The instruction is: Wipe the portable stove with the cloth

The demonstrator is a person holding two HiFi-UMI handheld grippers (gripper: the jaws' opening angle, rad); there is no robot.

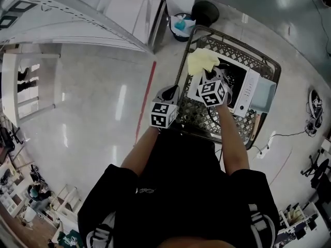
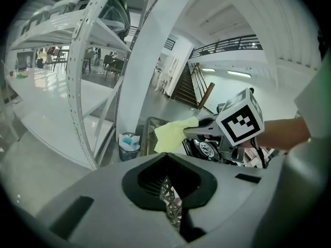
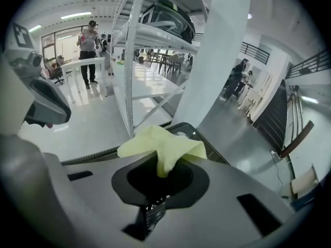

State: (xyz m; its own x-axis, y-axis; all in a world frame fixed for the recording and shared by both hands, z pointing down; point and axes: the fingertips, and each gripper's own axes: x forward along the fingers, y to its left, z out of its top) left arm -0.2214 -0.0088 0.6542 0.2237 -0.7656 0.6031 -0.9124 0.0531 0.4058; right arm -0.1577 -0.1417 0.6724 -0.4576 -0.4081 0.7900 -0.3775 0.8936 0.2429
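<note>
Head view: a white stove (image 1: 247, 89) is seen resting on a black mesh table (image 1: 238, 48); a yellow cloth (image 1: 201, 61) is held over the stove's far left corner by the right gripper (image 1: 216, 70); whether cloth and stove touch cannot be told. The left gripper (image 1: 169, 94) is held at the table's left edge, beside the stove. In the right gripper view the cloth (image 3: 163, 146) is pinched between the right gripper's (image 3: 160, 175) jaws, its folds bunched above them. In the left gripper view the left gripper's (image 2: 166, 177) jaws are pressed together with nothing between them; table mesh is seen beneath. A bin (image 1: 182, 26) is seen on the floor past the table.
</note>
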